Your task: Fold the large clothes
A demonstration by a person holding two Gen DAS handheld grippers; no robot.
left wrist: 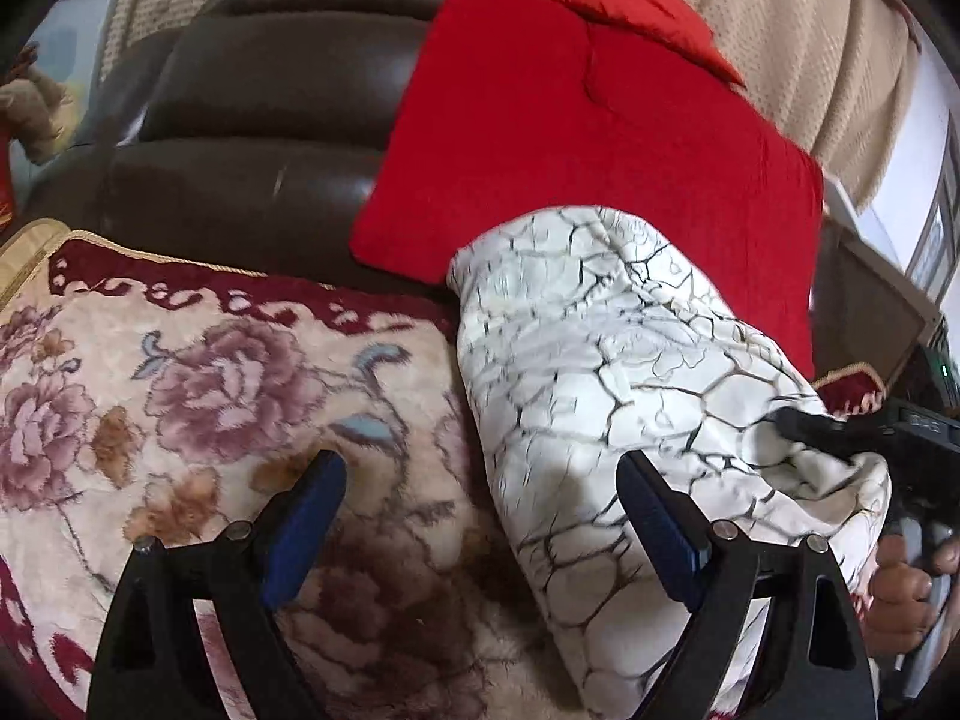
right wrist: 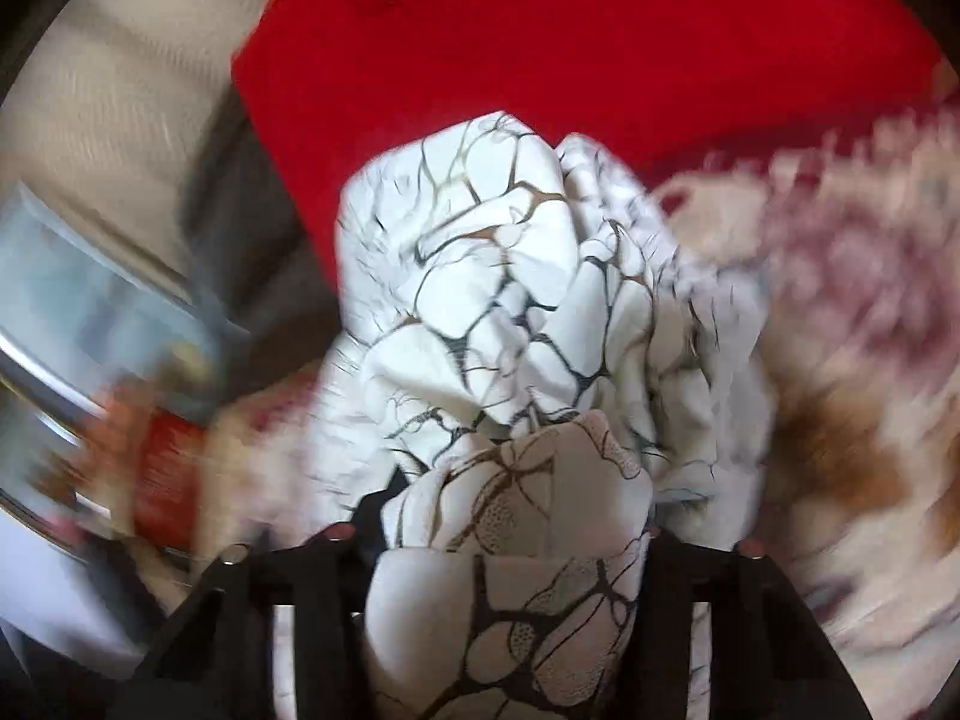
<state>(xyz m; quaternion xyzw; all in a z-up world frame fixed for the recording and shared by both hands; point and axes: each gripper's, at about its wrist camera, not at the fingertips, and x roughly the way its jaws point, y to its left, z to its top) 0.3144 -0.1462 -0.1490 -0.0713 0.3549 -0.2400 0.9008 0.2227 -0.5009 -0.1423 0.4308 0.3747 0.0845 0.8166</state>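
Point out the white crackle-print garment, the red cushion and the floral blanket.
White crackle-print garment (left wrist: 600,360), left wrist view, middle of the folded bundle.
Red cushion (left wrist: 570,120), left wrist view, centre of its face.
Floral blanket (left wrist: 210,390), left wrist view, large pink flower.

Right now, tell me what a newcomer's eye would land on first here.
The big red cushion propped against the dark leather sofa back. In front of it, the white crackle-patterned garment lies on the floral blanket, bunched in the right gripper, while the left gripper hangs open.
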